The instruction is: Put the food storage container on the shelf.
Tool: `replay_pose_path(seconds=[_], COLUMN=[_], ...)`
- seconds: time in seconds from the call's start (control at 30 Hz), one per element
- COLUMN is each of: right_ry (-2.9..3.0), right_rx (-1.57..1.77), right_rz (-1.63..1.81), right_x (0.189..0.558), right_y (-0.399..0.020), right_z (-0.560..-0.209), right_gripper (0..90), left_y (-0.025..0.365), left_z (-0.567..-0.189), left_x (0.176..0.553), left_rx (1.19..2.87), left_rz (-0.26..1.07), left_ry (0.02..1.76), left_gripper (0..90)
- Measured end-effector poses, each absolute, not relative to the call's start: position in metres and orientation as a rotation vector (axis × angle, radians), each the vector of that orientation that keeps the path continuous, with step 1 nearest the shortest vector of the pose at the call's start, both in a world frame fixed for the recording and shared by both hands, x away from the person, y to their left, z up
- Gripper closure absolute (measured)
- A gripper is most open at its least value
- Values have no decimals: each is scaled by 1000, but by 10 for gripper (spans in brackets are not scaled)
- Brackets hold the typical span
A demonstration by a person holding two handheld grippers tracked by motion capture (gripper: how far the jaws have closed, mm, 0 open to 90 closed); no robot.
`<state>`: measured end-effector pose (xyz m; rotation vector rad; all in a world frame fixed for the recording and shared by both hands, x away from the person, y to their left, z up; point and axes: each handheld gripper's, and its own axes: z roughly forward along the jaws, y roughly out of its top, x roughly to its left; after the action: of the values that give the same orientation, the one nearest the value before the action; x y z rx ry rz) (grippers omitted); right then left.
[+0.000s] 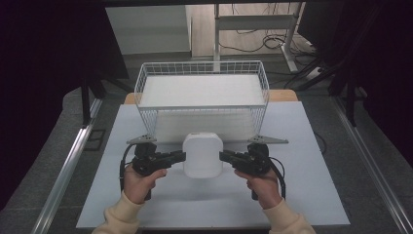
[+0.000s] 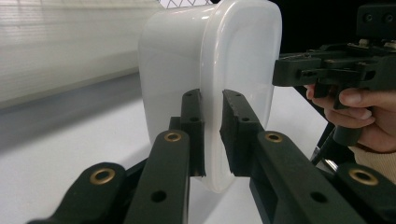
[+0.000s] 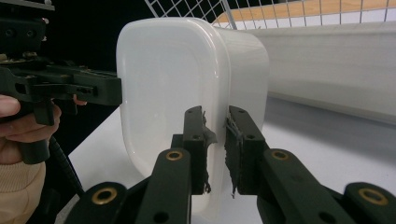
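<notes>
Gripping the rim of the white box [image 1: 202, 155] from both sides, the left gripper [image 1: 181, 156] and the right gripper [image 1: 223, 156] are each clamped tight on its edge. The box is held between the two grippers, just in front of the wire basket [image 1: 202, 108] and above the table [image 1: 302, 146]. It could be dropped or tipped if one hand is moved faster than the other, because only the thin, smooth rim is pinched.
</notes>
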<state>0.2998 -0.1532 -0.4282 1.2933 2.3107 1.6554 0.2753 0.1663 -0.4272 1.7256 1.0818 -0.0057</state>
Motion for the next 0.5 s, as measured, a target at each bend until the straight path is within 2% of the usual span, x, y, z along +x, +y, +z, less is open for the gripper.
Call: replay_pose_path(seconds=[0.5], right_ry=[2307], right_rx=[1239], right_rz=[1660], right_x=[310], right_y=[-152], right_z=[-412], right_gripper=[790], left_y=[169], left_z=[-412], left_x=[285], left_rx=[1714], left_rz=[13], left_ry=[1060], left_gripper=[796])
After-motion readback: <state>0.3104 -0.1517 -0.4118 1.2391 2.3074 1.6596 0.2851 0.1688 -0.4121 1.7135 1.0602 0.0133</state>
